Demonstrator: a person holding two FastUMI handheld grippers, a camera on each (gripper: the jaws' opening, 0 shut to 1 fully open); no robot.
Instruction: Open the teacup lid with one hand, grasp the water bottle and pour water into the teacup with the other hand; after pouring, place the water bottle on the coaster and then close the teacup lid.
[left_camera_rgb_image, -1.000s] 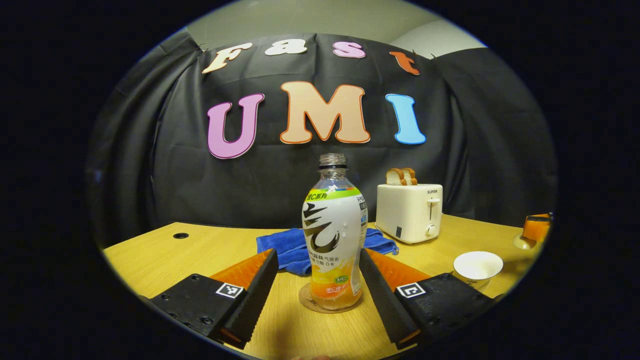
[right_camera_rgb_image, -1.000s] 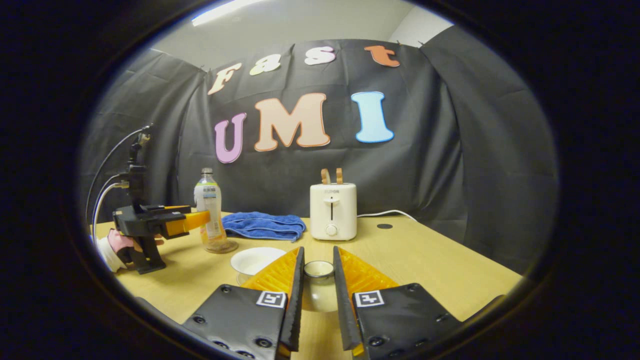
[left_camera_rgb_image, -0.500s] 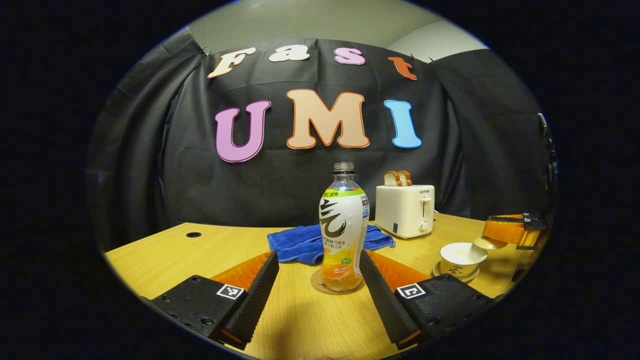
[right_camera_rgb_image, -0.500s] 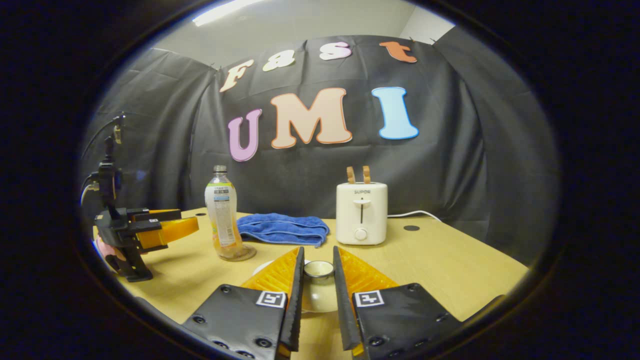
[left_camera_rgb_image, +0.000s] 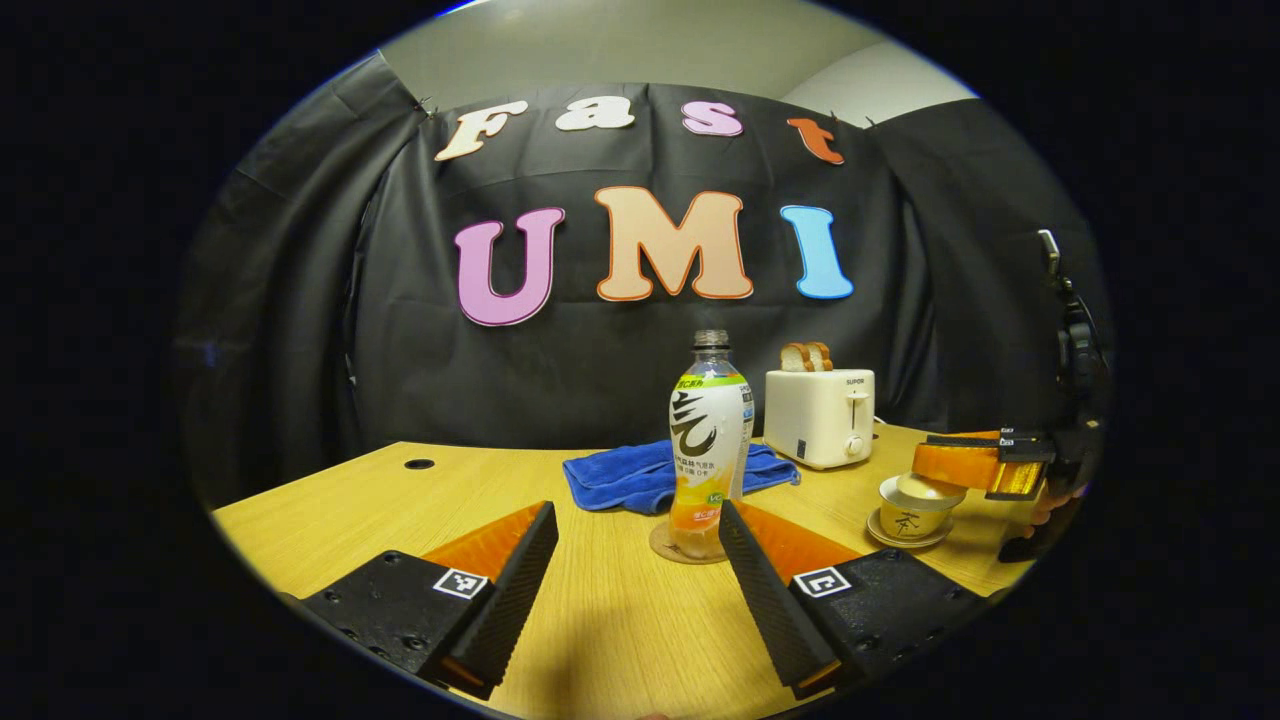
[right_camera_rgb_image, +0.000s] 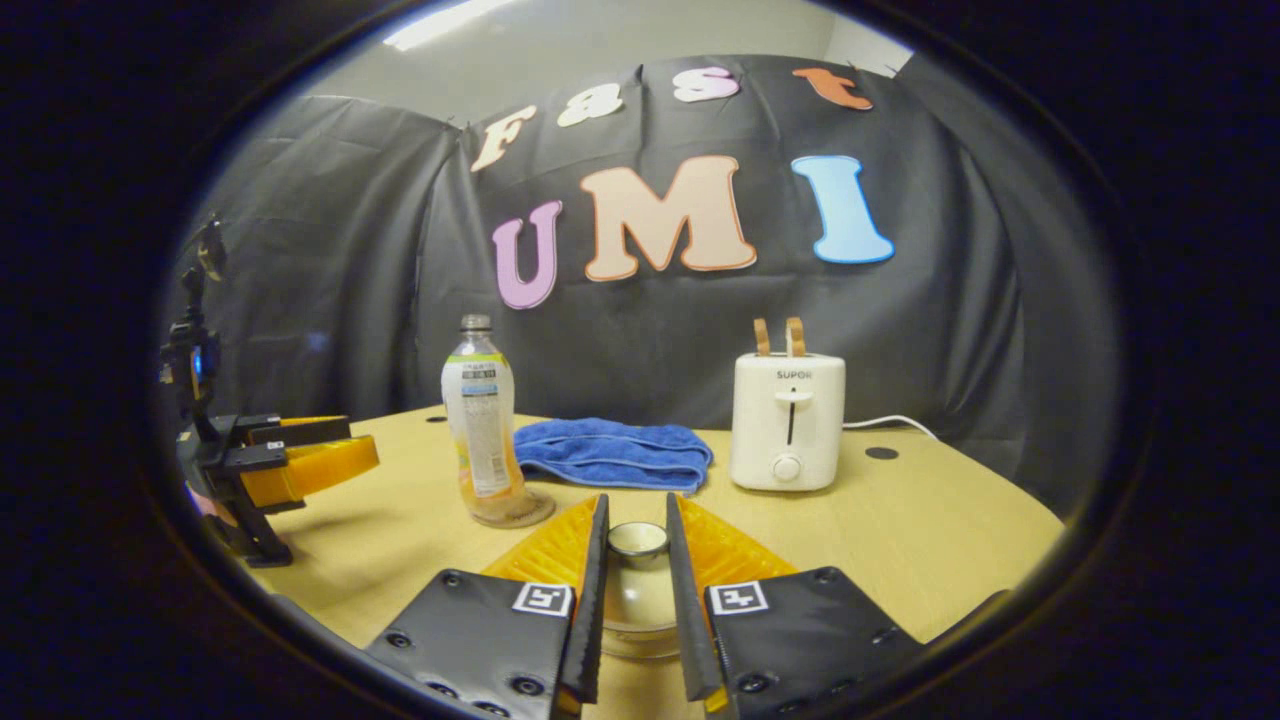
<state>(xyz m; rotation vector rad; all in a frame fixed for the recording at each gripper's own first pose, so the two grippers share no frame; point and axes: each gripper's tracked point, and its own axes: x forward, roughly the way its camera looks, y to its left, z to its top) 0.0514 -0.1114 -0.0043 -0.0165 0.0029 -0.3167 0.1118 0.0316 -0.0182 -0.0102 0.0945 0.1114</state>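
Standing upright on its coaster (left_camera_rgb_image: 688, 549), the water bottle (left_camera_rgb_image: 709, 440) is seen released ahead of the left gripper (left_camera_rgb_image: 640, 560), jaws wide; rightward, the lid (right_camera_rgb_image: 638, 540) is pinched by the right gripper (right_camera_rgb_image: 636, 560) directly over the teacup (left_camera_rgb_image: 912, 512).

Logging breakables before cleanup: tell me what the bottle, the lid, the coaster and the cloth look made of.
Bottle: clear, glossy plastic, likely; see-through neck, printed wrap label.
Lid: glazed ceramic or porcelain, probably; smooth pale sheen.
Coaster: thin brown matte disc, maybe cork or wood; too small to tell.
Cloth: blue terry or microfibre; soft folds, fuzzy nap.
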